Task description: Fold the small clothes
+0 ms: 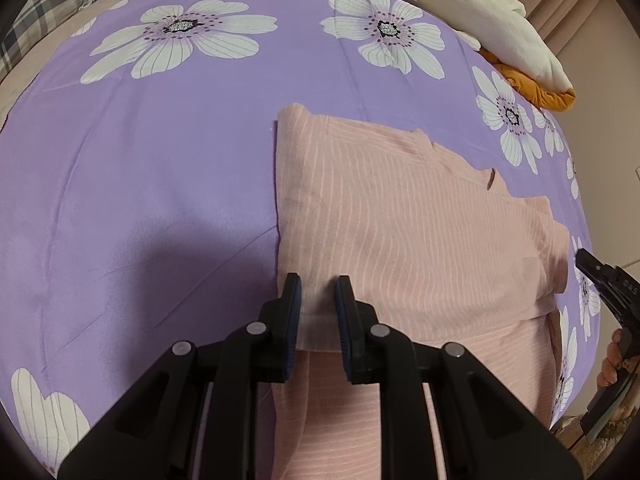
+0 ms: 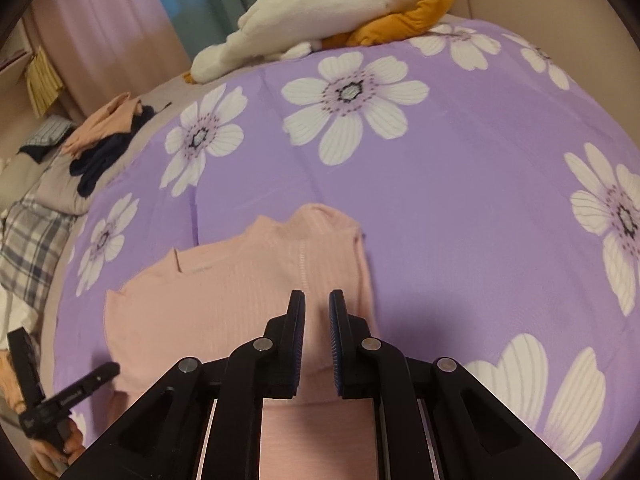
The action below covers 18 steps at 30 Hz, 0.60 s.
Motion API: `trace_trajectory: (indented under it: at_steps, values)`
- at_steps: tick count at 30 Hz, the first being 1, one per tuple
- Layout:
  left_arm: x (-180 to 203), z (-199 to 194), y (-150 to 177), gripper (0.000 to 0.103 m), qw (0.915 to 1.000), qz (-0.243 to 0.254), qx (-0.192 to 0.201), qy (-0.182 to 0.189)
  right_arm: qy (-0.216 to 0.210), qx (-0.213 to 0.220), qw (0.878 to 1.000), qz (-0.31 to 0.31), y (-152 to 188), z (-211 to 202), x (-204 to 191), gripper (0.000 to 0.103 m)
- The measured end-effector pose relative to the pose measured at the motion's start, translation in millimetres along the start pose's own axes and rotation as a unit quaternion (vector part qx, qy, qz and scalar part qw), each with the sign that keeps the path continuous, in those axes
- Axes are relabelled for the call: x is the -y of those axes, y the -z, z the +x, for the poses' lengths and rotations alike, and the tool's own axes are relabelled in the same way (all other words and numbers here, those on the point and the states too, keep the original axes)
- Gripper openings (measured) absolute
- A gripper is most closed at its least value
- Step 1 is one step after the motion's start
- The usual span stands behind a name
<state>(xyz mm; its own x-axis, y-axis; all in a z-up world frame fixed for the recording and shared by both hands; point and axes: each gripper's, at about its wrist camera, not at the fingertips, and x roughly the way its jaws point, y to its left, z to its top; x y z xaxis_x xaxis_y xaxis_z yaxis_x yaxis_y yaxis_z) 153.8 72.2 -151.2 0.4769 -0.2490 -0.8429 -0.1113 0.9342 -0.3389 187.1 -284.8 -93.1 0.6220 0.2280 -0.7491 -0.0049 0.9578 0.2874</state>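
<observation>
Left fingers (image 1: 294, 308) pinch the near hem of the pink striped top (image 1: 400, 220). Right fingers (image 2: 298, 320) nearly closed, probably gripping the same hem; view blurred. Top lies part-folded on the purple floral bedspread (image 1: 160, 180); plush toy (image 2: 320, 12) at the far edge.

Each fisheye camera sits just behind its own gripper's fingers, looking steeply down and forward, close over a purple floral bedspread (image 1: 160, 184). Both views share the pink striped garment (image 1: 400, 232), the bedspread, and the white plush heap (image 2: 320, 12) at the far edge.
</observation>
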Motion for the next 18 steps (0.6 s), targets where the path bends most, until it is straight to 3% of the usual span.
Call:
trace_trajectory:
  at_steps: [11, 12, 13, 18]
  values:
    - [-1, 2, 4, 0.022, 0.9997, 0.019, 0.014, -0.007, 0.03, -0.066, 0.997, -0.007, 20, 50, -1, 0.01]
    - [-2, 3, 4, 0.029, 0.9997, 0.017, 0.014, -0.01, 0.028, -0.065, 0.997, -0.006, 20, 50, 0, 0.01]
    - [-5, 6, 5, 0.042, 0.9998, 0.011, 0.004, -0.016, 0.027, -0.065, 0.998, -0.007, 20, 49, 0, 0.01]
    - [-9, 6, 9, 0.042, 1.0, -0.001, 0.007, -0.002, 0.027, -0.061, 0.998, -0.011, 22, 50, 2, 0.01]
